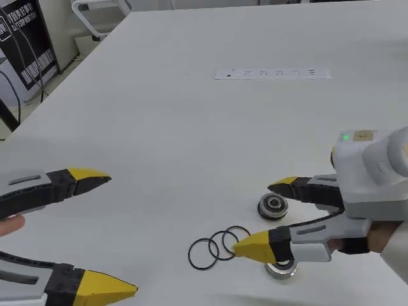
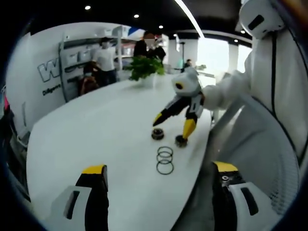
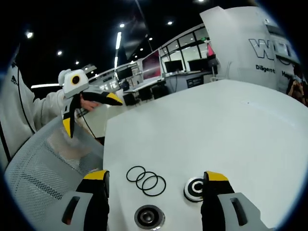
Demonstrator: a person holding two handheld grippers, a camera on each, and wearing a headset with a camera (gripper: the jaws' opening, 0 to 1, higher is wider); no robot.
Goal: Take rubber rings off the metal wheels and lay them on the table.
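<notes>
Rubber rings [image 1: 218, 245]: three thin black loops, overlapping in a row, lying flat on the white table [image 1: 191, 127] at the lower centre of the head view.
Wheels: upper wheel [image 1: 273, 206] sits just right of the rings; lower wheel [image 1: 280, 270] is at the bottom edge, partly hidden by a yellow jaw tip. We cannot tell whether either wears a ring.
Right gripper [image 1: 253, 217]: lower right, jaws apart, empty, one tip near each wheel.
Left gripper [image 1: 121, 234]: lower left, jaws wide apart, empty, well apart from the rings.
Handling: we judge the rings light, soft and stretchy, likely to cling to metal; the wheels look hard and may skid on the smooth table.
Where to hold: we would pinch a ring's thin edge at the rim, with the other gripper clamping the wheel's sides.
</notes>
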